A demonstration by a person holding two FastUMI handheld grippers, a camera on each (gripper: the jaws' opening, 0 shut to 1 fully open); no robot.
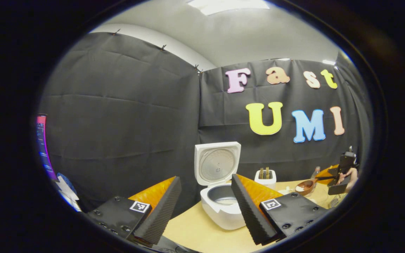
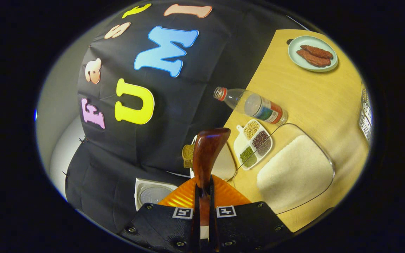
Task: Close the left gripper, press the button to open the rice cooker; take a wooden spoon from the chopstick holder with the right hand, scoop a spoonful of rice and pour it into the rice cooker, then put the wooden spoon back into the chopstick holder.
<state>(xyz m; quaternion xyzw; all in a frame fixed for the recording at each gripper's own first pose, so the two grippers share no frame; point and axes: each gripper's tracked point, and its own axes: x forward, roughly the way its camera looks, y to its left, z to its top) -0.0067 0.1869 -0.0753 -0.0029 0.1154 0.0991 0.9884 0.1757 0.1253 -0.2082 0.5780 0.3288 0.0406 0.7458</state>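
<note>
In the left gripper view the white rice cooker (image 1: 220, 207) stands just ahead with its lid (image 1: 217, 163) raised and the grey pot showing. My left gripper (image 1: 206, 211) is open, its fingers on either side of the cooker, apart from it. To the right of the cooker stands the white chopstick holder (image 1: 265, 178) with wooden handles in it. Farther right, a hand holds my right gripper (image 1: 330, 180), which carries the wooden spoon (image 1: 306, 186) level above the table. In the right gripper view my right gripper (image 2: 203, 196) is shut on the wooden spoon (image 2: 207, 151). The glass dish of rice (image 2: 294, 172) lies right of the spoon.
A divided tray of beans (image 2: 253, 144), a lying plastic bottle (image 2: 251, 105) and a green plate of sausages (image 2: 313, 54) rest on the wooden table (image 2: 311, 95). A keyboard (image 2: 364, 112) sits at the table's edge. A lit monitor (image 1: 42, 144) stands at far left.
</note>
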